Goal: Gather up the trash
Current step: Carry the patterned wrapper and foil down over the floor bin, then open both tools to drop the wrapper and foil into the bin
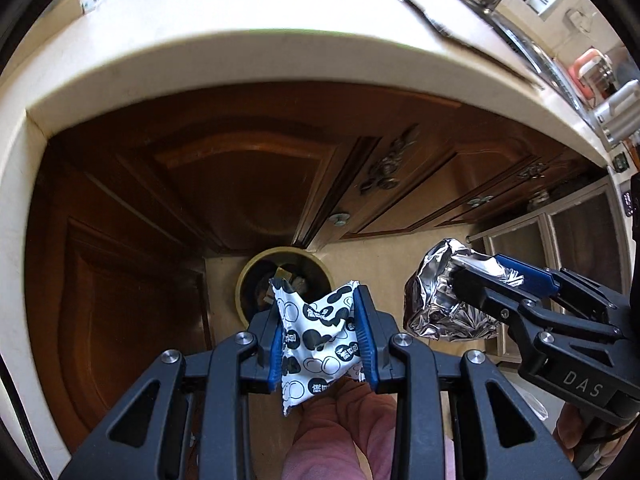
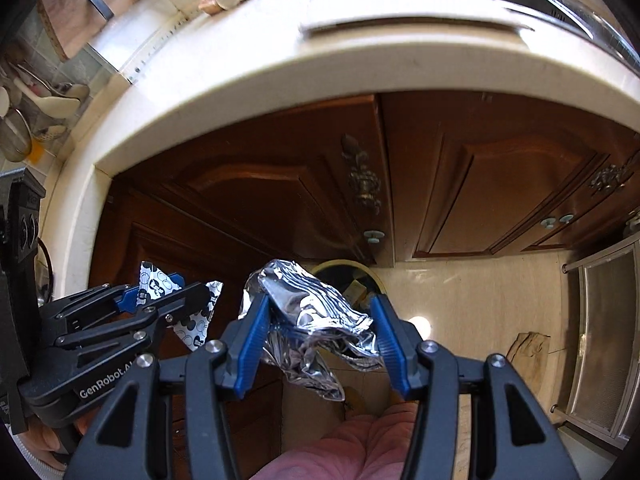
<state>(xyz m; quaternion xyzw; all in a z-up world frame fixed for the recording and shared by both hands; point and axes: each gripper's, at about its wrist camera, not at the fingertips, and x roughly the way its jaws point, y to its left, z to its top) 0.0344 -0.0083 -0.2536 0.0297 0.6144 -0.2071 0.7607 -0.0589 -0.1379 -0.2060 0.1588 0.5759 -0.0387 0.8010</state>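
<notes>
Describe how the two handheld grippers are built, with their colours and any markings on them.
Both the left gripper and the right gripper have black linkage frames with silver rivets and ribbed blue pads on the jaws. One body reads "GenRobot.AI", the other "DAS". Pink padded clothing shows below.

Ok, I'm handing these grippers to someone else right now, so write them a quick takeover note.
Left gripper: shut on the black-and-white wrapper.
Right gripper: shut on the crumpled foil.
Trash bin: open on the floor by the wooden cabinets, below both grippers, some rubbish already inside.
Done: both pieces picked up and carried over the bin.
Left: release both pieces into the bin.
</notes>
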